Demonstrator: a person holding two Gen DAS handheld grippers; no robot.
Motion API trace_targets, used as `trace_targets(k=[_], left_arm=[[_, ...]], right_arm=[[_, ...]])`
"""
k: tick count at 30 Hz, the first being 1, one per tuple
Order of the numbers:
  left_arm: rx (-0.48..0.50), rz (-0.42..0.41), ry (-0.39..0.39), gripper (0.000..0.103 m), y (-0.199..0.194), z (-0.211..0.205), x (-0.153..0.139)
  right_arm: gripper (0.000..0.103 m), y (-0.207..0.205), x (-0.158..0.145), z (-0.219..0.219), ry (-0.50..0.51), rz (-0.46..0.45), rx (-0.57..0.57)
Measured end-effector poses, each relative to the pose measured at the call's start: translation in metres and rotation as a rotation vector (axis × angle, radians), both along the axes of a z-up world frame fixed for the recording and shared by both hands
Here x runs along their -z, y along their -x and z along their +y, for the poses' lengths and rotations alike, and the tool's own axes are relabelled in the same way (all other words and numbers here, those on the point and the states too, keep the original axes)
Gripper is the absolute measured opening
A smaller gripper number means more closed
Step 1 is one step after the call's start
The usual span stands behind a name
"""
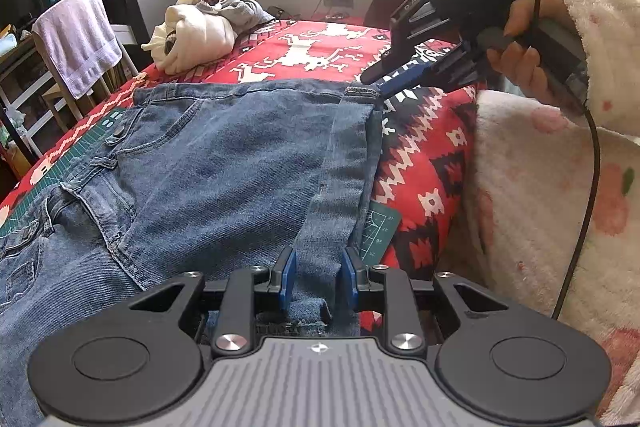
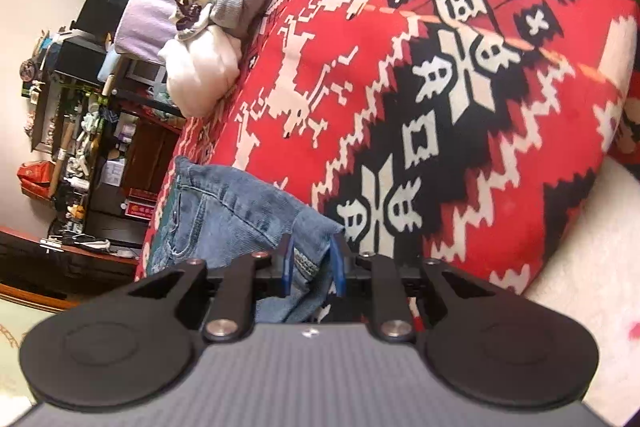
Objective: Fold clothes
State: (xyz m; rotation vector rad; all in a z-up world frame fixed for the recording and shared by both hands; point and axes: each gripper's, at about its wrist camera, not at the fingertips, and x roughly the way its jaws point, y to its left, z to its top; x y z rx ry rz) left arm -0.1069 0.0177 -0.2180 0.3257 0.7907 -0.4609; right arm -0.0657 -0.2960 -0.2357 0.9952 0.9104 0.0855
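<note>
Blue jeans (image 1: pixel 224 155) lie on the red patterned blanket (image 1: pixel 320 47), legs folded over toward the waistband. My left gripper (image 1: pixel 318 277) has its blue pads either side of the near hem corner, with a gap between them and the denim in it. My right gripper (image 1: pixel 384 85), seen from the left wrist view, is at the far hem corner by the waistband. In the right wrist view the right gripper (image 2: pixel 312 263) has the denim hem (image 2: pixel 304 263) between its pads, tilted sideways. The jeans (image 2: pixel 224 219) bunch behind it.
A pile of white and grey clothes (image 1: pixel 200 27) sits at the blanket's far left. A lilac towel (image 1: pixel 80 35) hangs over a chair to the left. A green cutting mat (image 1: pixel 378 227) pokes out under the jeans. A fluffy white robe (image 1: pixel 540 207) is at the right.
</note>
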Motion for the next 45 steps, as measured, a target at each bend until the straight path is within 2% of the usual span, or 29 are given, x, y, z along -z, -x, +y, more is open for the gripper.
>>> trace_targets(k=[5, 7, 9, 13, 15, 18, 21, 27, 29, 30, 31, 34, 39, 42, 45], left_arm=[[0.002, 0.005, 0.003, 0.025, 0.000, 0.002, 0.001], [0.002, 0.010, 0.000, 0.025, 0.001, 0.003, 0.002], [0.003, 0.014, -0.001, 0.025, 0.002, 0.004, 0.002], [0.011, 0.032, -0.008, 0.025, 0.007, 0.008, 0.004], [0.017, 0.036, -0.008, 0.020, 0.011, 0.010, 0.004], [0.027, 0.045, -0.011, 0.016, 0.015, 0.013, 0.002], [0.052, 0.030, -0.057, 0.015, 0.021, 0.010, 0.001], [0.084, 0.011, -0.116, 0.015, 0.027, 0.007, 0.003], [0.078, 0.014, -0.109, 0.006, 0.028, 0.008, 0.003], [0.076, 0.014, -0.109, 0.005, 0.028, 0.009, 0.003], [0.078, 0.010, -0.109, 0.003, 0.029, 0.009, 0.003], [0.078, -0.013, -0.092, 0.002, 0.034, 0.011, -0.002], [0.082, -0.005, -0.075, 0.002, 0.038, 0.014, -0.005], [0.092, 0.010, -0.095, 0.002, 0.036, 0.012, 0.000], [0.079, 0.025, -0.083, 0.002, 0.034, 0.014, 0.001]], right_arm=[[0.022, -0.001, 0.006, 0.008, -0.058, -0.002, -0.007], [0.007, 0.001, 0.005, 0.013, -0.035, -0.014, -0.014], [0.006, 0.002, 0.000, 0.016, 0.009, -0.043, -0.015], [0.006, -0.003, -0.008, 0.004, 0.096, -0.063, 0.008], [0.006, -0.008, -0.002, 0.002, 0.086, -0.029, -0.005], [0.007, -0.009, -0.007, 0.006, 0.127, -0.040, -0.049], [0.014, -0.007, -0.004, 0.003, 0.081, -0.030, -0.032], [0.016, 0.003, 0.000, 0.013, 0.010, -0.041, -0.070], [0.013, 0.003, 0.000, 0.017, 0.021, -0.047, -0.080], [0.004, 0.002, 0.000, 0.019, 0.036, -0.048, -0.088], [0.002, 0.002, 0.000, 0.020, 0.052, -0.045, -0.093], [0.002, 0.003, -0.004, 0.023, 0.097, -0.048, -0.115], [0.001, 0.007, -0.017, 0.021, 0.119, -0.074, -0.120], [0.001, 0.005, -0.011, 0.022, 0.132, -0.047, -0.129], [0.002, 0.003, -0.009, 0.022, 0.163, -0.046, -0.145]])
